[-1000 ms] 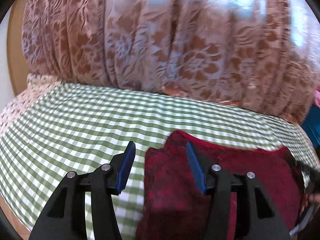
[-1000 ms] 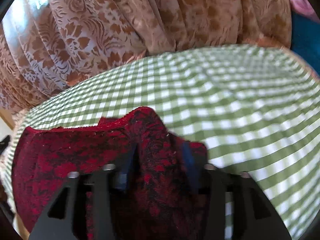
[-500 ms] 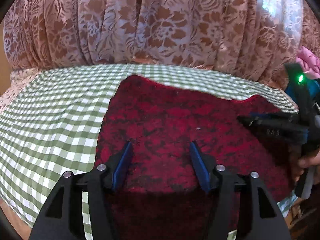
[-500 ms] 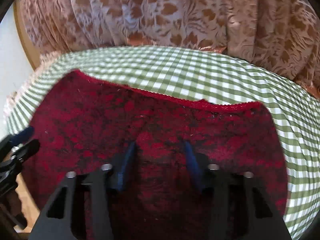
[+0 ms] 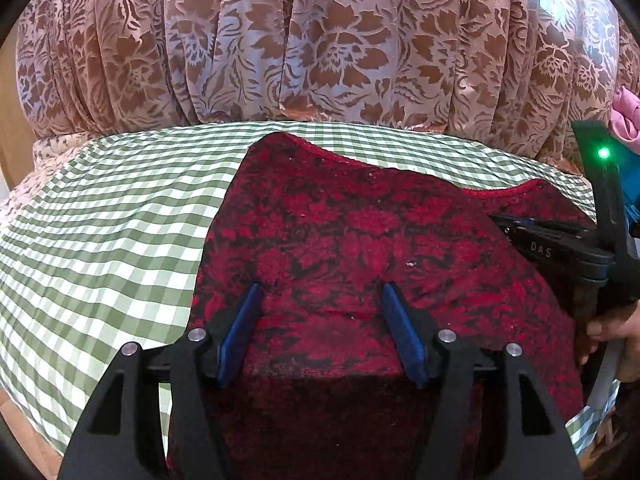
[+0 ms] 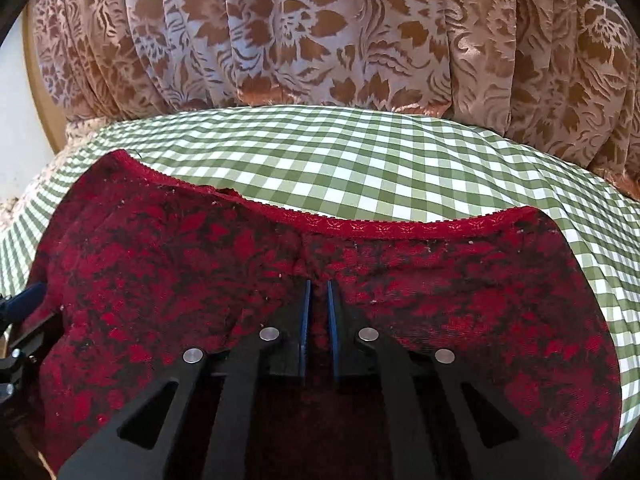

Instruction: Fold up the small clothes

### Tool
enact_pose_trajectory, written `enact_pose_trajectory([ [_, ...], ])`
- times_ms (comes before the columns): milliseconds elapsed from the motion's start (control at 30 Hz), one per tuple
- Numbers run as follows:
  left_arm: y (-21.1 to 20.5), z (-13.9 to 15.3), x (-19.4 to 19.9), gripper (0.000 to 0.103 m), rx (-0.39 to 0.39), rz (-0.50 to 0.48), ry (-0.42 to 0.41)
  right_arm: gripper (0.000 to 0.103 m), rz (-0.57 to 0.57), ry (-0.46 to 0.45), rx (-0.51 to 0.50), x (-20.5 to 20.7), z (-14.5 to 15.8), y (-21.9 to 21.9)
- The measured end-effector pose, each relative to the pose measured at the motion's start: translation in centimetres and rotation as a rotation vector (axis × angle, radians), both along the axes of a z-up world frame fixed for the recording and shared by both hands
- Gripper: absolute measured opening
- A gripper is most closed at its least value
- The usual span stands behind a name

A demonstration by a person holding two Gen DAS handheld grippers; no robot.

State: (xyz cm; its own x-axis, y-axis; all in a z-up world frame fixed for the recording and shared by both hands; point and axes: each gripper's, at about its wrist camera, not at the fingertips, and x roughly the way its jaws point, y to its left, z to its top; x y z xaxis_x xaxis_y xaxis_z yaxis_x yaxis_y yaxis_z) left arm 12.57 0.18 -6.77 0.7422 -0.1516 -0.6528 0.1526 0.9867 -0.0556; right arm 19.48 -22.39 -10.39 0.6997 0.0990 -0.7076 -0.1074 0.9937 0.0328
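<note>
Right gripper [image 6: 317, 300] is clenched on a small pinch of the red-and-black garment [image 6: 440, 312], its blue pads nearly together with a ridge of cloth caught between them near the garment's middle. Left gripper [image 5: 320, 320] is released, its blue fingers [image 5: 240, 336] spread wide over the near part of the same garment [image 5: 352, 232], seemingly resting on or just above the cloth; the fisheye view does not let me tell which. The garment lies spread on a table covered with a green-and-white checked cloth [image 6: 360, 160], with its red lace-trimmed edge [image 6: 380, 226] on the far side, running in a shallow curve across the checks. In the left wrist view the right gripper [image 5: 560, 240] reaches in from the right side with a green light [image 5: 603, 153] lit on its body, and part of a hand [image 5: 612, 328] holds it at the frame's edge. Behind the table hangs a pleated brown floral curtain [image 5: 320, 40]. Something pink [image 5: 626, 116] shows at the far right edge
</note>
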Motion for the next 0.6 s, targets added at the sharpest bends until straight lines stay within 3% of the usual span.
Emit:
enact_pose_trajectory([
  [100, 0.1, 0.4, -0.1, 0.064, 0.000, 0.006, 0.013, 0.008, 0.002, -0.008, 0.051, -0.6, 0.4, -0.6],
  [200, 0.1, 0.9, -0.3, 0.068, 0.003, 0.013, 0.025, 0.012, -0.001, 0.018, 0.178, -1.4, 1.5, -2.1],
  [233, 0.1, 1.2, -0.4, 0.069, 0.002, 0.016, 0.025, 0.018, 0.000, 0.030, 0.230, -1.5, 1.9, -2.7],
  [300, 0.2, 1.8, -0.7, 0.070, -0.003, 0.021, 0.021, 0.040, 0.009, 0.050, 0.355, -2.3, 2.9, -4.2],
  [333, 0.2, 2.2, -1.0, 0.072, -0.002, 0.021, 0.010, 0.062, 0.003, 0.035, 0.393, -3.0, 3.6, -5.0],
  [367, 0.2, 2.5, -1.3, 0.072, -0.002, 0.024, 0.001, 0.075, -0.010, 0.010, 0.403, -3.7, 4.1, -5.6],
  [433, 0.3, 2.9, -1.7, 0.072, -0.015, 0.015, -0.007, 0.080, -0.043, -0.044, 0.410, -5.5, 5.5, -7.5],
  [600, -0.1, 3.2, -2.7, 0.072, -0.040, -0.034, -0.017, 0.084, -0.145, -0.065, 0.456, -9.2, 6.1, -13.9],
])
